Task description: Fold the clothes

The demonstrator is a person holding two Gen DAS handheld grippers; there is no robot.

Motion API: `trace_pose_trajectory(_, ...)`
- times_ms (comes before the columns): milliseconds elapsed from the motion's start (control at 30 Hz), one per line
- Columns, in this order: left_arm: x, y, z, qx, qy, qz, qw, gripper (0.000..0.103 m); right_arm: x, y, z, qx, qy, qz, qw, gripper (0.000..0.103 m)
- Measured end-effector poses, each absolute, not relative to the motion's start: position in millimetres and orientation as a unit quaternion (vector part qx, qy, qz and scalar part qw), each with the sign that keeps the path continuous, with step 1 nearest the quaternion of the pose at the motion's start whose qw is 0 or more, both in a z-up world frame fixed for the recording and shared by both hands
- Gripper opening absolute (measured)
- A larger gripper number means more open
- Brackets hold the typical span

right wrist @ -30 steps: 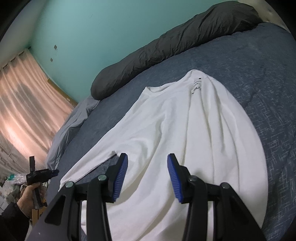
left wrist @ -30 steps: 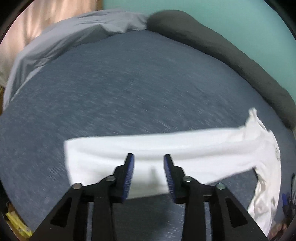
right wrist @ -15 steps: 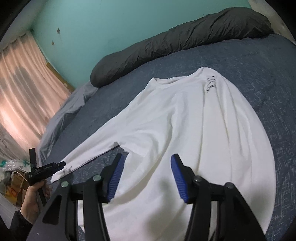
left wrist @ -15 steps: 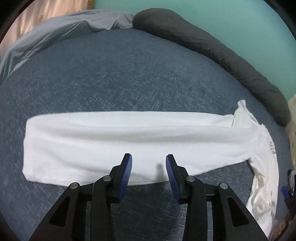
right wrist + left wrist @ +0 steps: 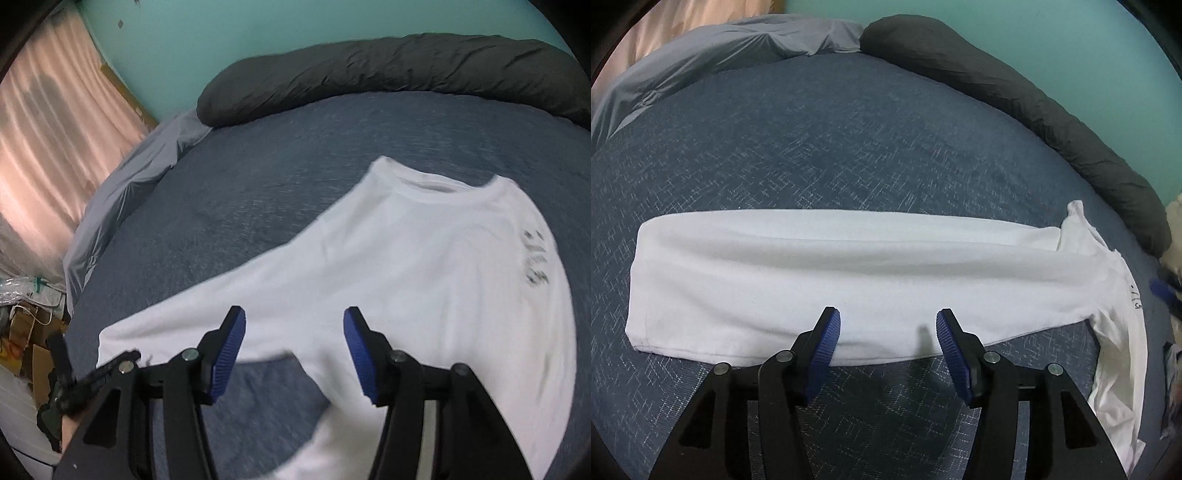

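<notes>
On the blue-grey bed (image 5: 849, 147), the left wrist view shows a white long-sleeved shirt (image 5: 849, 269) with one sleeve stretched flat across the cover. The left tongs (image 5: 886, 332) hang over the sleeve's near edge, spread apart and holding nothing. A dark bolster pillow (image 5: 1015, 99) lies along the far side.

In the blurred right wrist view, the right tongs (image 5: 293, 332) stand apart and empty above the shirt's body (image 5: 424, 266), its collar pointing toward the pillow.

Small dark print on the white shirt (image 5: 424, 280), too blurred and small to read
</notes>
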State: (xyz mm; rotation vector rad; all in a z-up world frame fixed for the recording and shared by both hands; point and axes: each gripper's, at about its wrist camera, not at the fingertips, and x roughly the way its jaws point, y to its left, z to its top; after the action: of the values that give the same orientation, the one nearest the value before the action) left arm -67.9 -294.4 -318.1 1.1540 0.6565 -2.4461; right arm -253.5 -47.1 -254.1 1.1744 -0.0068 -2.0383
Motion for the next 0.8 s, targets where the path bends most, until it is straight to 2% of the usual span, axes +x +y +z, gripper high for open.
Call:
trace_pose_trajectory(133,-69.7,-290.9,-319.1,0.411,0.217,-0.868,0.176,0.059,-273.7,-95.0,-252.7,0.475,0.016,-0.789,0.388,0.056)
trace_pose_trajectory(600,-77.1,-300.7,-325.8,0.405,0.252,-0.862,0.171,0.059,-294.6,-203.8,-287.6,0.519,0.116,-0.754,0.385,0.056)
trace_pose_trajectory(800,-77.0,-305.0,-326.5,0.400,0.264,-0.861,0.173,0.059,-292.3,-226.8,-305.1,0.548,0.117,-0.736,0.380,0.056)
